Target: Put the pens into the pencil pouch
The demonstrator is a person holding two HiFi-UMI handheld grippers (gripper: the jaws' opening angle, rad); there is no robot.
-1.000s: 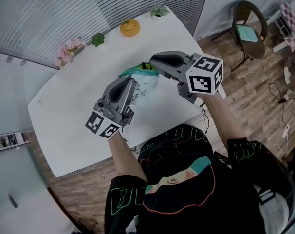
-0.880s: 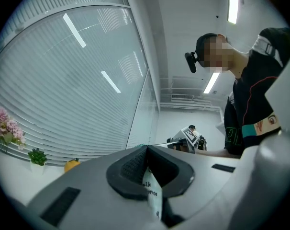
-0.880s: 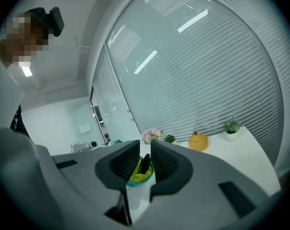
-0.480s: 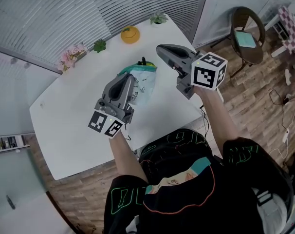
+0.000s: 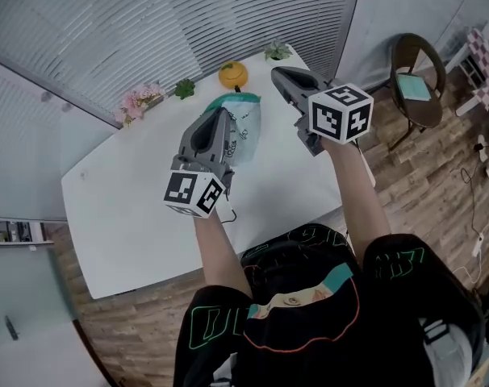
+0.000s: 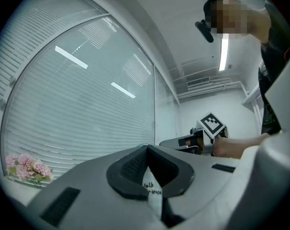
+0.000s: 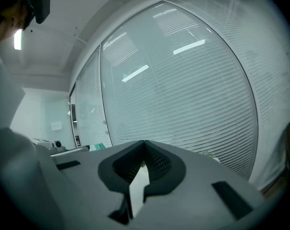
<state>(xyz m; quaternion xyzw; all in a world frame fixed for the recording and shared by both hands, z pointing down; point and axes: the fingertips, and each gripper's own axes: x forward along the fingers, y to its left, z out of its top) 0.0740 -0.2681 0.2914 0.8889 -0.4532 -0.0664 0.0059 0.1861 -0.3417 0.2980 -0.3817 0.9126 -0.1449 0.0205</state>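
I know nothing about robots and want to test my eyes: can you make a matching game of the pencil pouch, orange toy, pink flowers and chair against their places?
Things:
1. pencil pouch
2. orange toy
3. pink flowers
4. chair

Places:
A. on the wooden floor, right of the table
B. pinched in the left gripper's shut jaws
C. table's far edge, just beyond the pouch
D. table's far edge, leftmost ornament

Pairs: 1-B, 2-C, 3-D, 4-A

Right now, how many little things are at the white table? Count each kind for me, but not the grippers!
pouch: 1
pink flowers: 1
green plants: 2
orange toy: 1
Total: 5
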